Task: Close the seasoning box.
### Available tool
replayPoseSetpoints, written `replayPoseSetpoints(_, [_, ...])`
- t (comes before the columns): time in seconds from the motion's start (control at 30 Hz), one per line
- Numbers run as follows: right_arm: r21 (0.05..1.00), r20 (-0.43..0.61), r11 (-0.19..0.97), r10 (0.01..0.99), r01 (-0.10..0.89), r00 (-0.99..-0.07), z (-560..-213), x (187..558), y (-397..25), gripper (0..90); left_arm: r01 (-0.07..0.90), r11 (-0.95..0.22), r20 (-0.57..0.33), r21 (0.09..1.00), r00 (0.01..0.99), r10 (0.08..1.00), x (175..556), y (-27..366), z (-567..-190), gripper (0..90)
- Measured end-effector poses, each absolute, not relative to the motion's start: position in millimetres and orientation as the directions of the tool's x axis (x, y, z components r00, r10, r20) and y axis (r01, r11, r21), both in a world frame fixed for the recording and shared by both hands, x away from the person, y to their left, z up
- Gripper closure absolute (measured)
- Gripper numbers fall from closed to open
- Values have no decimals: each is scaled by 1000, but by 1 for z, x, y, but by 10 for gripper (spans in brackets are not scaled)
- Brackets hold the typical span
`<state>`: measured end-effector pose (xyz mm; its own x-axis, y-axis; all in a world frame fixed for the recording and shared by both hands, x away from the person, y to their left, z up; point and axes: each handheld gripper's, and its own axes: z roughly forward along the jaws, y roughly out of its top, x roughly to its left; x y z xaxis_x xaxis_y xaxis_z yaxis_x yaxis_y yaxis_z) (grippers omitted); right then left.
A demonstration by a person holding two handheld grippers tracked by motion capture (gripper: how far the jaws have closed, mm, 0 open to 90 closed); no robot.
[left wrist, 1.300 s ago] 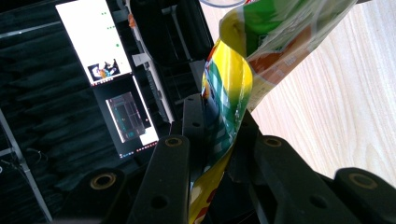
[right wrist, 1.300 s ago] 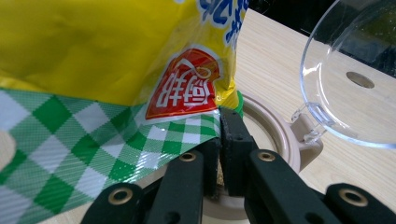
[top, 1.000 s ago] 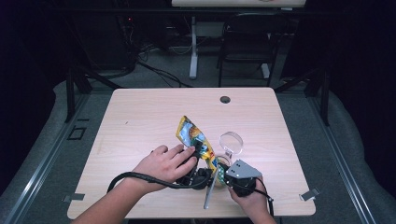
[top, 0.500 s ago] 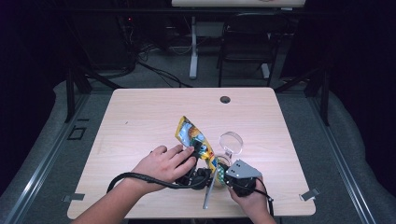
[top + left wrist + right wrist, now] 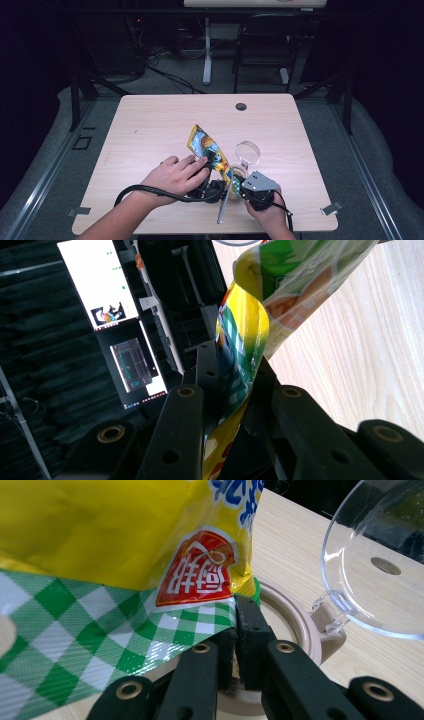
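A yellow and green snack bag (image 5: 204,144) is held tilted over the table's front middle. My left gripper (image 5: 213,161) is shut on its middle, where the foil is bunched and twisted (image 5: 245,335) between the jaws (image 5: 235,367). My right gripper (image 5: 236,183), under its grey plate, is shut on the bag's green-checked lower corner (image 5: 190,625), with its fingertips (image 5: 234,611) right above a round beige container (image 5: 295,625). The container's clear hinged lid (image 5: 380,565) stands open behind it (image 5: 247,152).
A thin silvery strip (image 5: 223,204) lies on the wooden table (image 5: 150,125) between the two hands, near the front edge. A cable hole (image 5: 241,106) sits at the back. The left gripper's cable (image 5: 145,190) loops over the front left. Lit monitors (image 5: 100,285) stand beyond the table.
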<state>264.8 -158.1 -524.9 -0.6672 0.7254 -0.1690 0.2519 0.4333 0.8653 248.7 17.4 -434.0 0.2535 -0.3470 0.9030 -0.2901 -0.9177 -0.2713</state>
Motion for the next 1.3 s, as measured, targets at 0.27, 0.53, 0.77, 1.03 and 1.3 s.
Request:
replayPoseSetpoints(0.27, [865, -169, 433, 725, 252, -668, -525, 265, -158, 870, -283, -921, 902, -268, 263, -343, 248, 18, -434, 812])
replayPoseSetpoints(0.53, [865, -169, 433, 726, 252, -667, -525, 265, -158, 870, -283, -921, 902, -268, 263, -343, 248, 18, -434, 812])
replayPoseSetpoints(0.77, [866, -168, 432, 726, 252, -667, -525, 265, -158, 870, -281, -921, 900, -270, 266, -345, 248, 18, -434, 813])
replayPoseSetpoints(1.03, [866, -167, 431, 726, 252, -667, -525, 265, -158, 870, -288, -927, 904, -241, 280, -322, 249, 22, -435, 814])
replayPoseSetpoints(1.3, [867, -168, 431, 726, 251, -667, -525, 264, -158, 870, -283, -929, 904, -238, 285, -319, 249, 23, -435, 816])
